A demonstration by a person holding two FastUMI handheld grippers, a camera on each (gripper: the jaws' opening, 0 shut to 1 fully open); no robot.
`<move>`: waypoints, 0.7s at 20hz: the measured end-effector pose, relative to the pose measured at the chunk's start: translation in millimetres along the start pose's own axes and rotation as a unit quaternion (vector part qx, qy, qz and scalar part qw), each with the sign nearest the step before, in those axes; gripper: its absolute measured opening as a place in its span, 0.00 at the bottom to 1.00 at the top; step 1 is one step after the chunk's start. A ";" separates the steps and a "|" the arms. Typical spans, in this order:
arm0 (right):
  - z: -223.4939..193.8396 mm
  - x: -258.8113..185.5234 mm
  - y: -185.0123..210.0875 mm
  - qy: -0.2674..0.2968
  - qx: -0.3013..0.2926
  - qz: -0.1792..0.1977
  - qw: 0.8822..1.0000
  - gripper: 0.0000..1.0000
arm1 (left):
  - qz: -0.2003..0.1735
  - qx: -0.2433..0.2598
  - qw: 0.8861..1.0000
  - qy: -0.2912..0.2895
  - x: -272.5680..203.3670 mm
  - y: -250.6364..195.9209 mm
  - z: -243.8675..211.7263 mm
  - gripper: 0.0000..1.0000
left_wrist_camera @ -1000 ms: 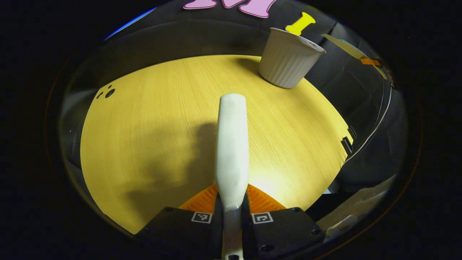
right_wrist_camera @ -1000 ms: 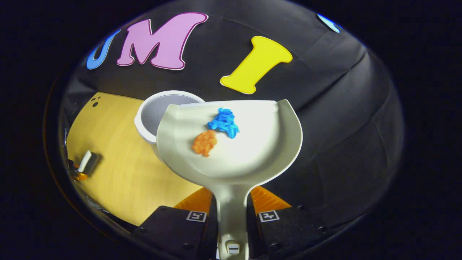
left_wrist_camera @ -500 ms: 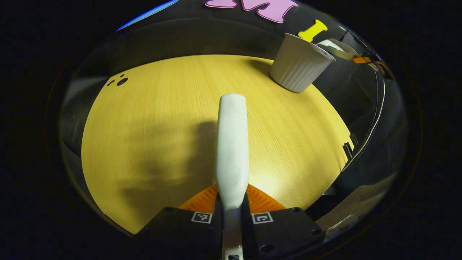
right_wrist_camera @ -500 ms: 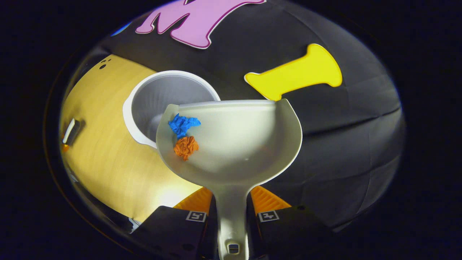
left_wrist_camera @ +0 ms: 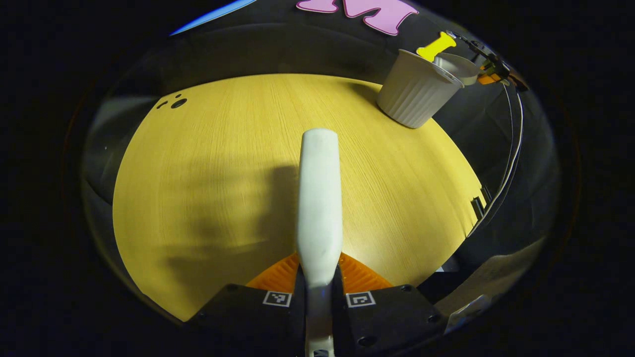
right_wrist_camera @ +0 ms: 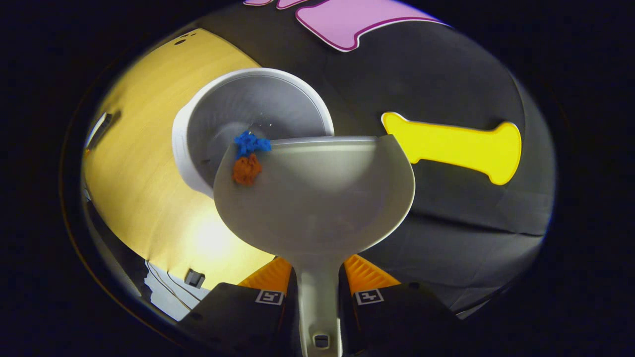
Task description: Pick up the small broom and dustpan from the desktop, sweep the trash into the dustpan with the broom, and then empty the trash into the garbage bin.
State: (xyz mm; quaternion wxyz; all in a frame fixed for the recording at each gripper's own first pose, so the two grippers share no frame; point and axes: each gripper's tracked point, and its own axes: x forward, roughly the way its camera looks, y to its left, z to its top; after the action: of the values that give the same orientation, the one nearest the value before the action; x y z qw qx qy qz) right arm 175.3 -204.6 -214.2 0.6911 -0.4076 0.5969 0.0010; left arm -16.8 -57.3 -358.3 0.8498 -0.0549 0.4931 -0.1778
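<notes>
One white plastic dustpan (right_wrist_camera: 317,198) is held by the right gripper (right_wrist_camera: 318,277), jaws closed on both sides of its handle. The pan is tilted toward its left corner, which sits over the open mouth of one white ribbed plastic garbage bin (right_wrist_camera: 248,114). Two pieces of trash lie in that corner, touching each other: one crumpled blue paper scrap (right_wrist_camera: 250,143) at the lip, over the bin's opening, and one crumpled orange paper scrap (right_wrist_camera: 246,169) just behind it.

One white plastic broom handle (left_wrist_camera: 318,198) is clamped in the left gripper (left_wrist_camera: 318,275), jaws closed on its base; it points out above the pale wooden table (left_wrist_camera: 223,163). The bristles cannot be seen.

In the left gripper view the bin (left_wrist_camera: 416,89) stands at the table's far right edge, with the dustpan (left_wrist_camera: 459,67) at its rim.
</notes>
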 end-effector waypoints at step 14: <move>-18.6 -15.1 -4.5 -0.090 0.163 0.029 0.982 0.37 | 0.007 0.008 1.000 -0.011 -1.7 3.9 6.3 0.26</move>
State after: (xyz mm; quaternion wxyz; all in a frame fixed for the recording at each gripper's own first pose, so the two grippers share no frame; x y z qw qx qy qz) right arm 157.8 -210.8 -198.3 0.7989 -0.2704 0.5358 -0.0399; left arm -11.1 -53.6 -354.8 0.8569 -0.0467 0.4828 -0.1746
